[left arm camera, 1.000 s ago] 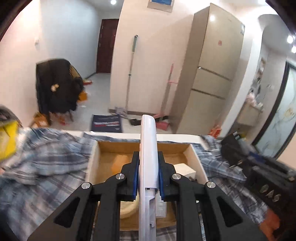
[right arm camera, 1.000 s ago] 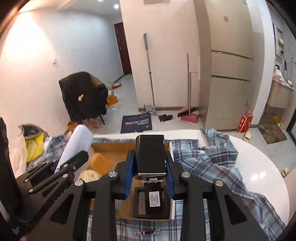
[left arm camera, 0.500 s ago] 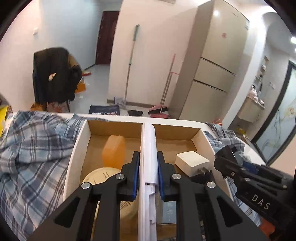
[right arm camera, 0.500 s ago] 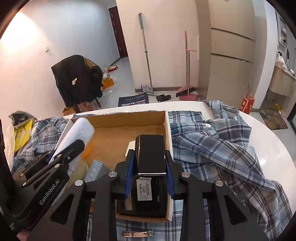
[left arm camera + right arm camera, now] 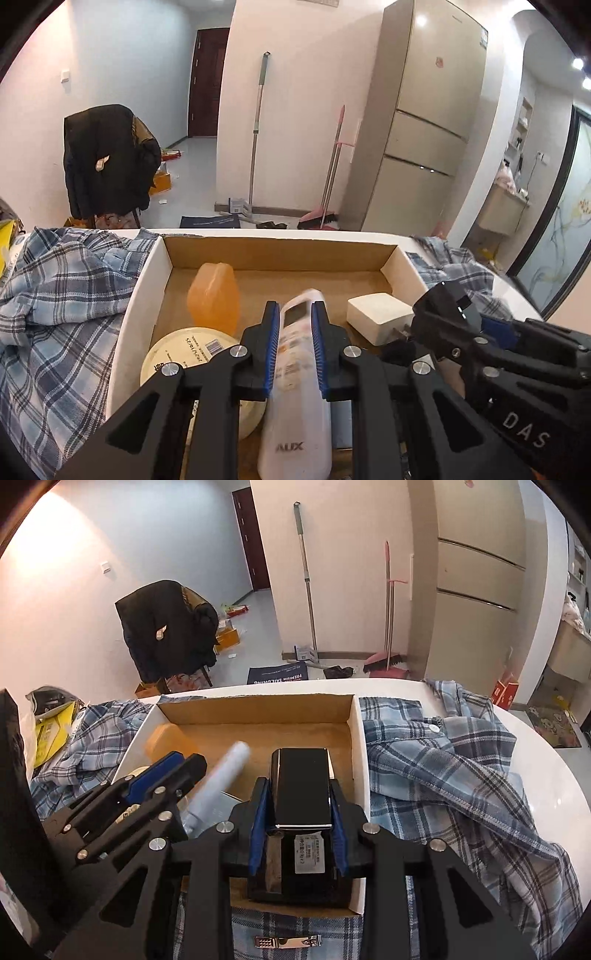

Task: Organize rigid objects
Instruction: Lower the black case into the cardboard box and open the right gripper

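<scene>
We see left gripper (image 5: 294, 345) clamped on white AUX remote (image 5: 295, 398), tip blurred, over cardboard box (image 5: 277, 251). Right gripper (image 5: 298, 825) clamped on glossy black rectangular case (image 5: 300, 786), over box's right side. In box we note orange soap-like block (image 5: 214, 297), round cream lid (image 5: 184, 356), white adapter (image 5: 378, 312). Box sits on plaid shirt (image 5: 443, 760) over white table (image 5: 535, 746). Nail clipper (image 5: 287, 941) near box's front. Beyond box: fridge (image 5: 432, 110), mop (image 5: 256, 136).

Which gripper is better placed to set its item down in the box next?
Probably the right gripper: its black case hangs directly over the tray at the box's near end. The left gripper's remote hangs over the round tin.
</scene>
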The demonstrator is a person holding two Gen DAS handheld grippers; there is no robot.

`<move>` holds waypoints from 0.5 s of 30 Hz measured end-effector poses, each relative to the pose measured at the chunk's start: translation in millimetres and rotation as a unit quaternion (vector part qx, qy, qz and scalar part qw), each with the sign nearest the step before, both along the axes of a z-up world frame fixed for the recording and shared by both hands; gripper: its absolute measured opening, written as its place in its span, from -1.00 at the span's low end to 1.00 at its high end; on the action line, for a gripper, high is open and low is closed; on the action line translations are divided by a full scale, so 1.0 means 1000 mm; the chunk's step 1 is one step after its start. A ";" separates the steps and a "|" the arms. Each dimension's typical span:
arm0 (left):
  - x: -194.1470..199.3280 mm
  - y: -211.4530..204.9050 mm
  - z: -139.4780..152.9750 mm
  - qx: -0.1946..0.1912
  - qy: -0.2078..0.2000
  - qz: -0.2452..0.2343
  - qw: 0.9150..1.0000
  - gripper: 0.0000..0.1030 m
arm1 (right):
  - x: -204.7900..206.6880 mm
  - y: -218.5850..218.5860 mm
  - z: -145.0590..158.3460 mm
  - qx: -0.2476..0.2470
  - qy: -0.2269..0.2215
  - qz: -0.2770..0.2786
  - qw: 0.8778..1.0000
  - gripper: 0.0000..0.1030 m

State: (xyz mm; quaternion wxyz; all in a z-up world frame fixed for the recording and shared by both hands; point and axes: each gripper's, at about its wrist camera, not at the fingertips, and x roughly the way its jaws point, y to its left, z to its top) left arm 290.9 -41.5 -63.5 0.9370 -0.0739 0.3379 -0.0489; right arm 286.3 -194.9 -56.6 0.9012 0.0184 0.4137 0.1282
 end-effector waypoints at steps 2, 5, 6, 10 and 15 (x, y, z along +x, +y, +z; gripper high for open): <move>-0.001 0.002 0.001 0.000 0.004 -0.002 1.000 -0.64 | 0.000 -0.001 0.000 0.003 0.003 0.000 1.000 -0.44; -0.013 0.009 0.016 -0.004 -0.014 -0.005 1.000 -0.63 | 0.000 -0.001 0.000 0.008 0.004 0.000 1.000 -0.44; -0.018 0.010 0.022 0.000 -0.024 -0.005 1.000 -0.62 | -0.001 -0.002 0.001 0.010 0.002 0.002 1.000 -0.44; -0.052 0.017 0.056 0.024 -0.122 0.016 0.992 1.00 | -0.005 -0.001 0.007 0.025 -0.004 0.010 1.000 -0.44; -0.065 0.028 0.063 0.005 -0.174 0.042 0.984 1.00 | -0.007 0.004 0.007 0.021 -0.006 0.011 1.000 -0.44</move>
